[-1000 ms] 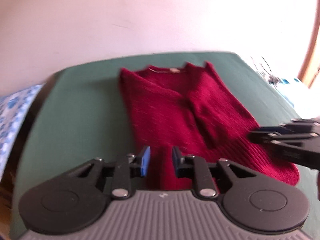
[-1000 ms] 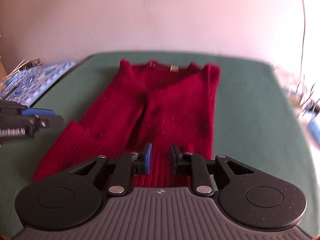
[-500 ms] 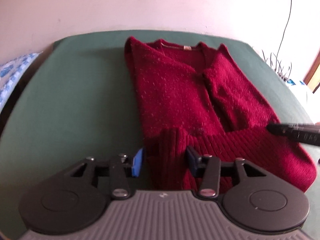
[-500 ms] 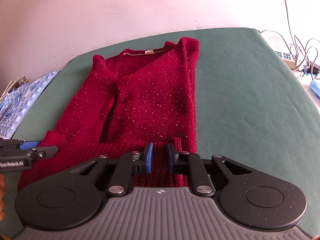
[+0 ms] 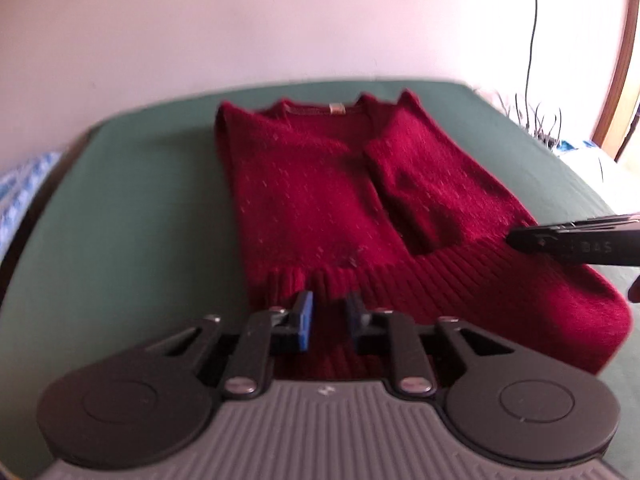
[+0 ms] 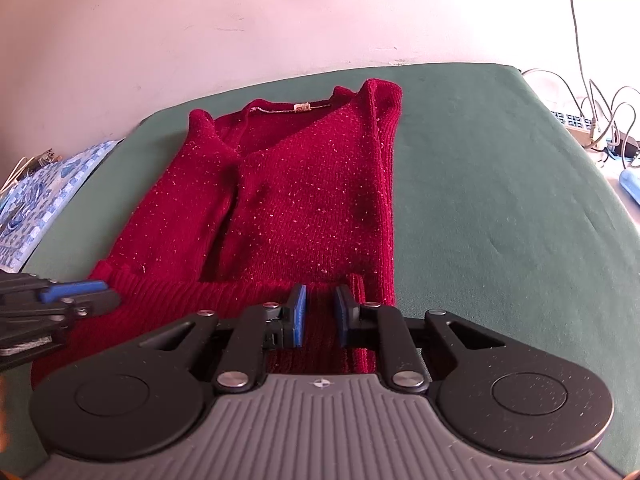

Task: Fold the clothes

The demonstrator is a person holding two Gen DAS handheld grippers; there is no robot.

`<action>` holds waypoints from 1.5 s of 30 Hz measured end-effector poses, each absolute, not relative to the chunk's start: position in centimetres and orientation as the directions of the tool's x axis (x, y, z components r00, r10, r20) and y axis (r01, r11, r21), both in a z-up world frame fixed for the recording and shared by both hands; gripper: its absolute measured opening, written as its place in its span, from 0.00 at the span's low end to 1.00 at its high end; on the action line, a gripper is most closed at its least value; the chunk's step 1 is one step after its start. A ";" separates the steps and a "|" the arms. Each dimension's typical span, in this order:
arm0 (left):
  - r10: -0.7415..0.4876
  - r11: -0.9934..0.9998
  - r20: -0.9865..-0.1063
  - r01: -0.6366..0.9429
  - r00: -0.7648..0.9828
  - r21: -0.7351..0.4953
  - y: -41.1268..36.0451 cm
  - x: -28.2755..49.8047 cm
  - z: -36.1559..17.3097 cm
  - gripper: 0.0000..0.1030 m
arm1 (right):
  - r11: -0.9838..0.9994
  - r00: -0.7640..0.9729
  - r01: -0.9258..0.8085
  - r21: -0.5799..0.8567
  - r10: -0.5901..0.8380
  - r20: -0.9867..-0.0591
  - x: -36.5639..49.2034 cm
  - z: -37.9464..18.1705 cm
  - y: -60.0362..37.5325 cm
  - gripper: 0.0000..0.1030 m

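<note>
A dark red knit sweater (image 5: 340,200) lies flat on the green table (image 5: 140,220), collar at the far end and sleeves folded in over the body. My left gripper (image 5: 329,320) is down at the near left corner of the ribbed hem. Its jaws are closing with bunched hem between them, and the pads do not visibly press. My right gripper (image 6: 319,312) is shut on the hem at the near right corner of the sweater (image 6: 300,200). Each gripper also shows at the edge of the other's view: the right gripper (image 5: 516,238) and the left gripper (image 6: 108,296).
A blue patterned cloth (image 6: 36,200) lies beyond the table's left edge. Cables and a power strip (image 6: 580,124) sit off the right edge beside the green table (image 6: 500,200). A pale wall stands right behind the table, with a cord (image 5: 532,40) hanging down it.
Both grippers came down onto the sweater's near hem. The left jaws widened around the hem and then narrowed. The right jaws narrowed onto the hem and have held still since.
</note>
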State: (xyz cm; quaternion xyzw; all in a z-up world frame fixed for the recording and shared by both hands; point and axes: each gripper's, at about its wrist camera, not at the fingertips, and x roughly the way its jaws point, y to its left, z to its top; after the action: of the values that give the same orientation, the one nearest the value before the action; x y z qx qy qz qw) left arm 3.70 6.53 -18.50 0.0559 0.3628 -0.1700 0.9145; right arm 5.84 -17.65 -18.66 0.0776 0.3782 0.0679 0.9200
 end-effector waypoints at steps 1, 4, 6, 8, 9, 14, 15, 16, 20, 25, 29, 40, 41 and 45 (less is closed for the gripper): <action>-0.279 0.937 -0.684 0.348 0.674 -0.039 6.8 3.8 -18.5 0.24 | 0.979 0.706 -0.068 0.194 0.185 -0.683 5.8 -18.7 -17.7 0.15; -0.299 0.936 -0.686 0.342 0.664 -0.078 7.4 3.9 -18.5 0.24 | 0.980 0.715 -0.072 0.184 0.179 -0.676 5.7 -18.8 -17.5 0.15; -0.285 0.939 -0.685 0.340 0.670 -0.057 7.0 3.8 -18.4 0.24 | 0.982 0.720 -0.078 0.172 0.175 -0.672 5.6 -18.9 -17.4 0.15; -0.254 0.936 -0.683 0.352 0.685 0.004 6.1 3.5 -18.4 0.24 | 0.981 0.724 -0.073 0.177 0.174 -0.667 5.4 -18.5 -17.5 0.15; -0.244 0.934 -0.680 0.356 0.692 0.027 5.9 3.3 -18.4 0.24 | 0.980 0.726 -0.067 0.186 0.175 -0.664 5.3 -18.2 -17.6 0.15; -0.227 0.929 -0.649 0.361 0.726 0.079 5.3 1.4 -17.3 0.25 | 0.978 0.728 -0.070 0.199 0.186 -0.660 3.8 -16.7 -17.8 0.16; -0.230 0.927 -0.641 0.365 0.732 0.084 5.2 0.9 -17.1 0.26 | 0.978 0.724 -0.085 0.189 0.190 -0.663 3.3 -16.6 -17.5 0.16; -0.231 0.927 -0.650 0.368 0.724 0.080 5.2 0.8 -17.3 0.29 | 0.984 0.715 -0.095 0.151 0.173 -0.678 3.1 -16.8 -17.0 0.15; -0.226 0.927 -0.658 0.366 0.719 0.081 5.2 1.1 -18.5 0.30 | 0.992 0.719 -0.123 0.038 0.115 -0.686 3.3 -18.2 -15.6 0.17; -0.253 0.935 -0.660 0.355 0.707 0.023 6.2 0.9 -17.2 0.31 | 0.991 0.739 -0.081 0.110 0.134 -0.660 2.4 -16.6 -16.3 0.18; -0.250 0.936 -0.668 0.352 0.701 0.019 6.7 0.3 -18.3 0.35 | 0.994 0.704 -0.073 0.084 0.111 -0.701 1.7 -18.0 -16.5 0.20; -0.285 0.927 -0.655 0.375 0.700 -0.003 8.4 -4.2 -15.5 0.46 | 0.987 0.726 -0.133 0.094 0.161 -0.669 -4.0 -14.8 -16.0 0.20; -0.279 0.923 -0.665 0.385 0.692 0.013 8.1 -4.5 -15.9 0.46 | 0.985 0.716 -0.152 0.081 0.166 -0.678 -4.4 -15.0 -15.5 0.20; -0.278 0.929 -0.713 0.368 0.644 -0.030 8.3 -3.9 -17.9 0.51 | 0.988 0.678 -0.141 0.061 0.141 -0.721 -4.3 -16.9 -15.0 0.20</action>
State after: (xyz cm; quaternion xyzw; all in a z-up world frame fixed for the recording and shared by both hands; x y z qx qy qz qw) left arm -3.87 8.31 -17.93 0.0589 0.3825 -0.1787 0.9046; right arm -4.31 -15.03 -16.87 0.0003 0.3937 0.0770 0.9160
